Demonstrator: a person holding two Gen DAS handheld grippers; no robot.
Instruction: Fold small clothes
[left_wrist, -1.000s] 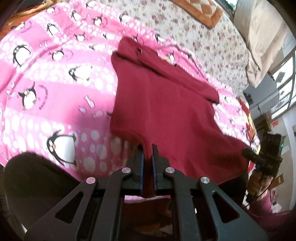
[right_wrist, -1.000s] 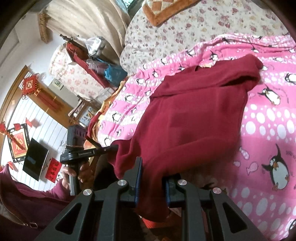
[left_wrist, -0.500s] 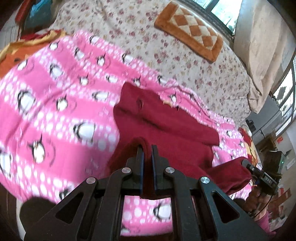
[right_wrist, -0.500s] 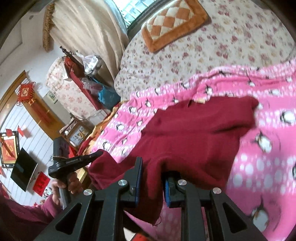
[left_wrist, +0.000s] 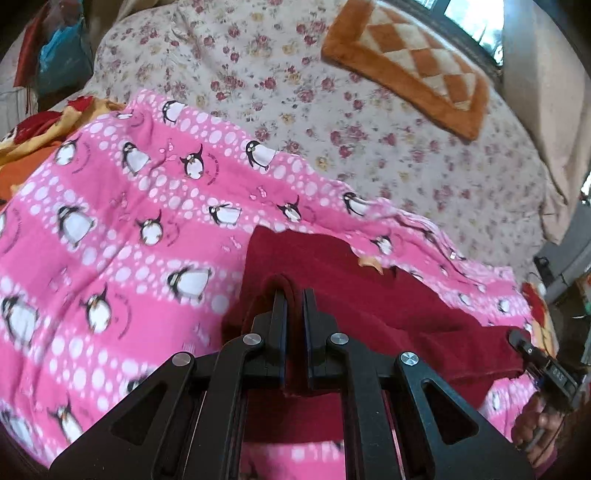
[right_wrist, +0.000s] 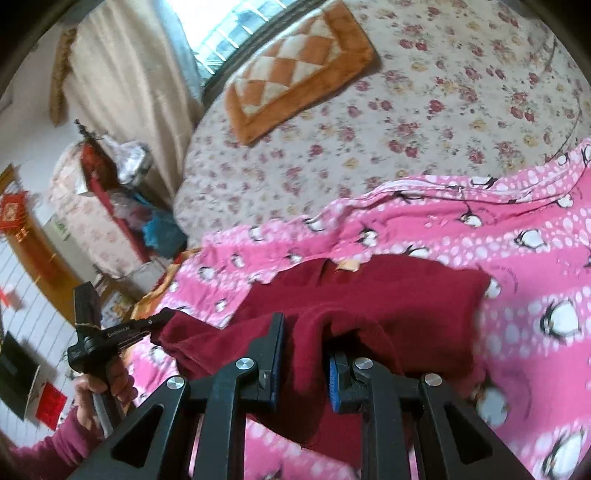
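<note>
A dark red garment (left_wrist: 369, 295) lies on a pink penguin blanket (left_wrist: 110, 229), its near part lifted and doubled over the far part. My left gripper (left_wrist: 294, 295) is shut on one near hem corner of it. In the right wrist view my right gripper (right_wrist: 306, 325) is shut on a thick fold of the same garment (right_wrist: 388, 295). The left gripper (right_wrist: 162, 317) shows there at the left, pinching its corner. The right gripper (left_wrist: 517, 338) shows at the right edge of the left wrist view.
The pink blanket (right_wrist: 517, 229) covers the near part of a bed with a floral sheet (left_wrist: 332, 74). An orange checked mat (left_wrist: 406, 62) lies at the far side. Cluttered furniture (right_wrist: 110, 184) and a curtain (right_wrist: 129, 74) stand beyond the bed's left side.
Both grippers have carried the garment's near hem up and forward toward its far end, so the garment now lies folded on itself. Both stay shut on the cloth.
</note>
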